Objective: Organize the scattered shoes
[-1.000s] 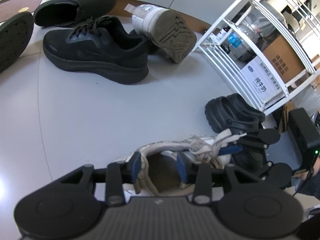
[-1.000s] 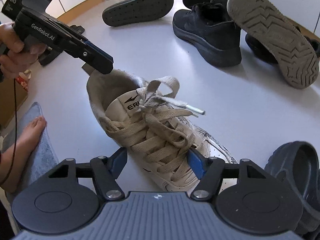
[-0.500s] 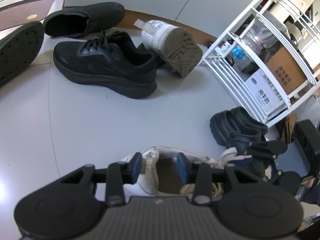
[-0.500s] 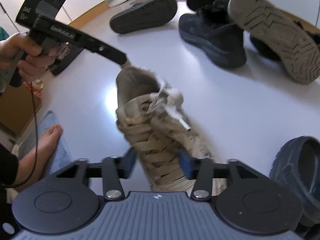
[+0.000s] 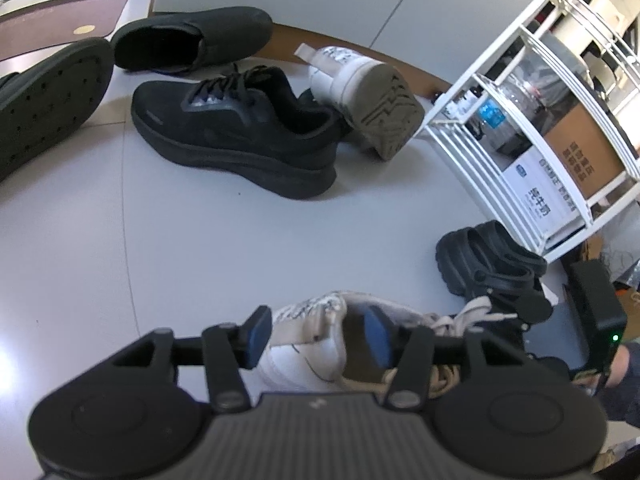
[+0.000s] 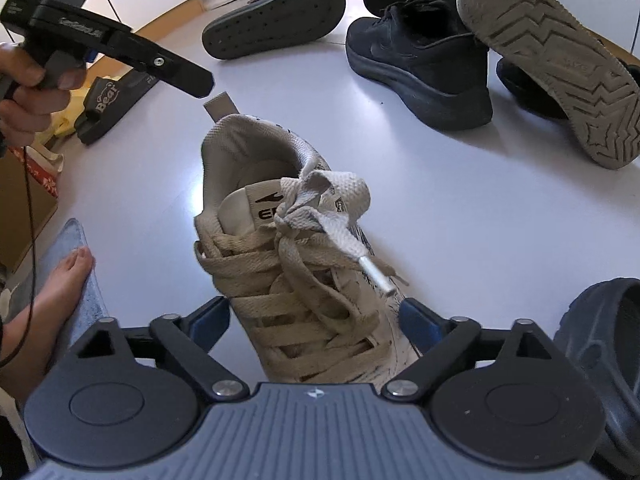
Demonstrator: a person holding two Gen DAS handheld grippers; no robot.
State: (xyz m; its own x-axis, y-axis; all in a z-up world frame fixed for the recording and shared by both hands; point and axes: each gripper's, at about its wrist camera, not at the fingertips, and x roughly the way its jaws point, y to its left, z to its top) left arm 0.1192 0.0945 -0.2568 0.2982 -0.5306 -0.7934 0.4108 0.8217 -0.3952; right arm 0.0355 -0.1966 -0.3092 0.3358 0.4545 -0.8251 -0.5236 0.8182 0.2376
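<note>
With both jaws opening, the left hand-held gripper straddling the heel collar and the right hand-held gripper flanking the white sneaker unpressed, clear both before lifting, since its mate lies at 1 o'clock on the grey floor beside a white rack.

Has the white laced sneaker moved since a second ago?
Yes. In the right wrist view the white laced sneaker turned, its heel swinging right, toward the black sneaker.
</note>
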